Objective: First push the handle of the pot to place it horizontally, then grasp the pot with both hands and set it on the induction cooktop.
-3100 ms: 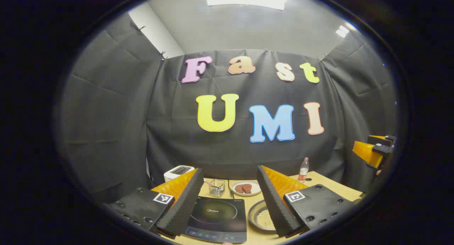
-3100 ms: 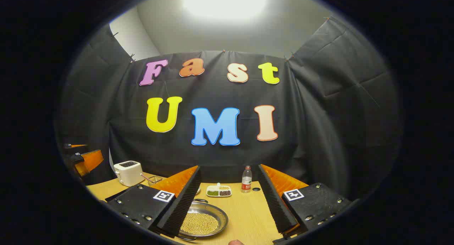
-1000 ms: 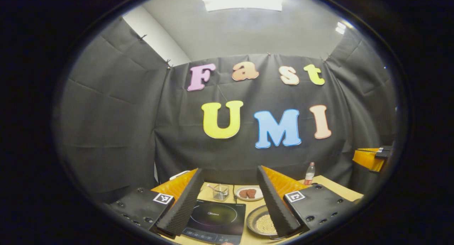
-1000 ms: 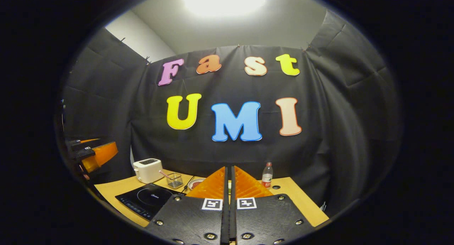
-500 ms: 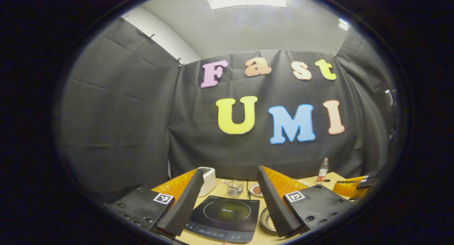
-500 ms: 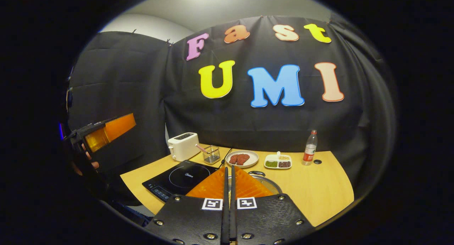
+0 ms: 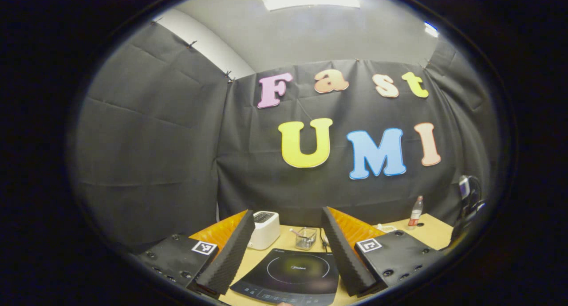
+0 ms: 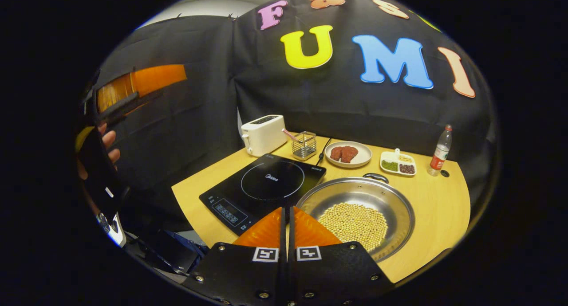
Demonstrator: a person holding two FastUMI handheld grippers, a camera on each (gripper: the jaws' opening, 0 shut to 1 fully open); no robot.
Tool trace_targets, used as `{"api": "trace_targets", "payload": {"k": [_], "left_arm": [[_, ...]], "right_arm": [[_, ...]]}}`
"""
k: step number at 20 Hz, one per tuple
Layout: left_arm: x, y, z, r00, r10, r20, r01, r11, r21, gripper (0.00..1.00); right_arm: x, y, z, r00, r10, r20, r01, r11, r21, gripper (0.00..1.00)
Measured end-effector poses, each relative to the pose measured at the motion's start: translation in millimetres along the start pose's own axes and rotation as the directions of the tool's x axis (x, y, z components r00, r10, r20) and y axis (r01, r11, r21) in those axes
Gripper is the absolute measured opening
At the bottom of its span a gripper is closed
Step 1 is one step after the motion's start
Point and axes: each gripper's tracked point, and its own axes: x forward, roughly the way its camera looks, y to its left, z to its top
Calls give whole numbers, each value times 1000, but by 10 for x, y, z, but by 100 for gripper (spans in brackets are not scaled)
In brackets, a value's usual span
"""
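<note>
A steel pot [image 8: 359, 208] with yellow beans inside stands on the wooden table, just right of the black induction cooktop [image 8: 262, 186]. One dark pot handle [image 8: 375, 177] shows at its far rim. My right gripper [image 8: 286, 208] is shut with nothing between its fingers, its tips over the pot's near left rim. The left gripper [image 8: 142, 82] hangs high at the left, held by a hand [image 8: 108, 146]. In the left gripper view, the left gripper [image 7: 287, 213] stands open and empty above the cooktop [image 7: 295, 275].
Along the back of the table [image 8: 443, 199] stand a white toaster [image 8: 264, 134], a wire basket [image 8: 305, 145], a plate of meat [image 8: 348, 154], a divided dish [image 8: 398, 164] and a bottle [image 8: 440, 151]. The toaster [image 7: 265, 228] and bottle [image 7: 415, 210] also show in the left gripper view.
My right gripper shut, then tipped downward and came in over the pot's rim. The left gripper's view swung left, so the pot slid out of it.
</note>
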Motion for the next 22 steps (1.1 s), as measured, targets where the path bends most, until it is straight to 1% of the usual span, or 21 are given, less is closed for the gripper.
{"api": "trace_targets", "payload": {"k": [4, 6, 7, 9, 10, 12, 15, 19, 20, 21, 22], "left_arm": [[131, 166, -83, 1000, 11, -10, -11, 1000, 1, 100], [192, 202, -132, 1000, 13, -21, -13, 1000, -9, 100], [222, 219, -144, 1000, 13, -24, -14, 1000, -12, 98], [267, 253, -187, 1000, 15, -26, -15, 1000, -12, 100], [276, 257, -196, 1000, 13, -27, -14, 1000, -12, 98], [309, 256, -233, 999, 9, -31, -9, 1000, -17, 100], [361, 224, -257, 999, -3, -35, 2, 1000, -22, 100], [422, 163, -296, 999, -21, -33, 20, 999, -30, 99], [428, 155, -308, 999, -26, -35, 25, 999, -32, 100], [430, 144, -310, 999, -31, -36, 30, 999, -35, 100], [436, 140, -310, 999, -35, -35, 34, 999, -37, 99]], "right_arm": [[250, 115, -337, 992, 45, -120, -41, 999, 35, 1], [337, 146, -521, 981, 59, -186, -49, 997, 59, 1], [363, 135, -595, 975, 66, -212, -52, 996, 70, 1], [384, 124, -706, 964, 75, -255, -55, 995, 87, 1], [404, 125, -768, 960, 75, -271, -51, 994, 93, 1], [429, 127, -878, 951, 75, -299, -45, 993, 104, 1], [436, 74, -994, 940, 65, -336, -30, 994, 108, 1], [454, -34, -1085, 931, 38, -364, 11, 991, 131, 1], [466, -39, -1058, 934, 39, -355, 16, 989, 149, 1], [467, -79, -1065, 932, 26, -361, 33, 987, 157, 1], [464, -111, -1066, 933, 32, -358, 33, 984, 174, 1]]}}
